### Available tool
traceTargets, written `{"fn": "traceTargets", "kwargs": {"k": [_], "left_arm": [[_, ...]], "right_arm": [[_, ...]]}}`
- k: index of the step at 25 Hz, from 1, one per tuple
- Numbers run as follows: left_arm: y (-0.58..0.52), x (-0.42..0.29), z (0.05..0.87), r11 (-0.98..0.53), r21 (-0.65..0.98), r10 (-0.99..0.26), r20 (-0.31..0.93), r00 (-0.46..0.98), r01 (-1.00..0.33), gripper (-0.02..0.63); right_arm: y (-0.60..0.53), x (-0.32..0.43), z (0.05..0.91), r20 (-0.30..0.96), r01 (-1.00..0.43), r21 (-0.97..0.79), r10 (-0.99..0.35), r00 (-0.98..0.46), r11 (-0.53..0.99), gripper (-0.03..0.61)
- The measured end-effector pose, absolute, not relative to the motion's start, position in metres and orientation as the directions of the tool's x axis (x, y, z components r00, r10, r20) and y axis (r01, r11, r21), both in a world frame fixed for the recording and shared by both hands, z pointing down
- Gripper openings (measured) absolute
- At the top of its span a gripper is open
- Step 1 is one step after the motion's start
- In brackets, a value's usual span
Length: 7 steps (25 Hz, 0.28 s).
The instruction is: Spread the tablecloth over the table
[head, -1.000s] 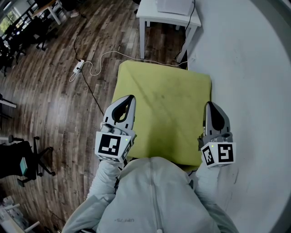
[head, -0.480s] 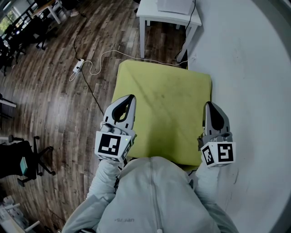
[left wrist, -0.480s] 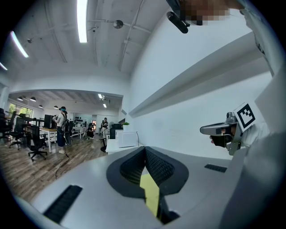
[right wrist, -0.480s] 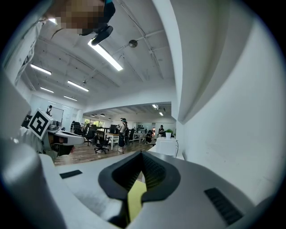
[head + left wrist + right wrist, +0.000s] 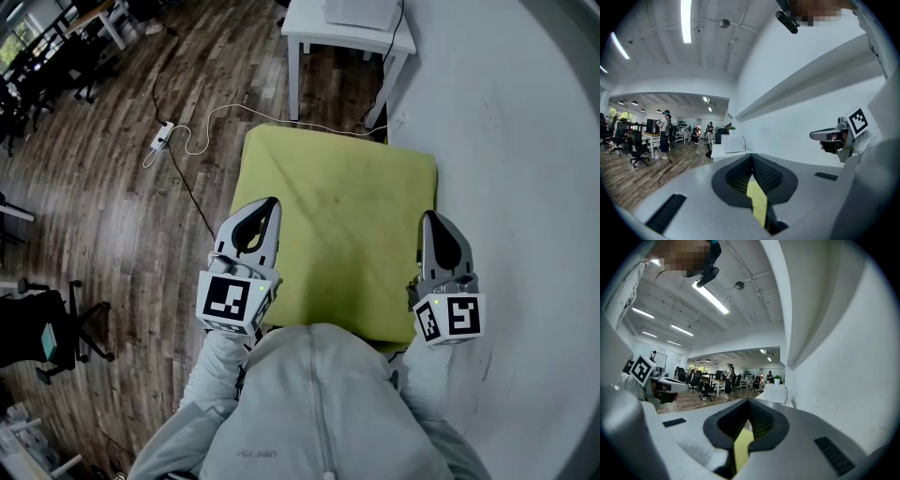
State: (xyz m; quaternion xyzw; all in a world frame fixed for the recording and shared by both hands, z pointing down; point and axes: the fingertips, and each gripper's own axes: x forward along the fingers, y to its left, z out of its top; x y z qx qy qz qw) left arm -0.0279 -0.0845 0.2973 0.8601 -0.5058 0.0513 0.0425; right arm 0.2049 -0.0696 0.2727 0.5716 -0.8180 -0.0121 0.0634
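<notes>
Left gripper (image 5: pixel 265 204) and right gripper (image 5: pixel 430 219) jaws each pinch one side of the yellow-green fabric tablecloth (image 5: pixel 342 225)

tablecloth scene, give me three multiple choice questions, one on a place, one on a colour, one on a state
1. Where does the white side table stand relative to the tablecloth?
A. beyond its far edge
B. out on the open floor to its left
C. behind the person

2. What colour is the tablecloth?
A. red
B. yellow-green
C. white

3. How are the left hand-held gripper and the right hand-held gripper?
A. both open and empty
B. both shut on the tablecloth
C. only the left one shut

Answers:
1 A: in the head view it stands just past the cloth's far edge.
2 B: the cloth shows yellow-green in every view.
3 B: each gripper view shows a strip of yellow cloth pinched between closed jaws.
</notes>
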Motion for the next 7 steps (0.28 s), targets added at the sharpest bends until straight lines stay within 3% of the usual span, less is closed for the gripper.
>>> {"fn": "traceTargets", "kwargs": {"k": [7], "left_arm": [[-0.0836, -0.03, 0.2975, -0.479, 0.027, -0.868, 0.136, 0.478, -0.877, 0.023]], "right_arm": [[-0.0695, 0.2029, 0.2736, 0.09, -0.932, 0.096, -0.935, -0.343, 0.351, 0.02]]}}
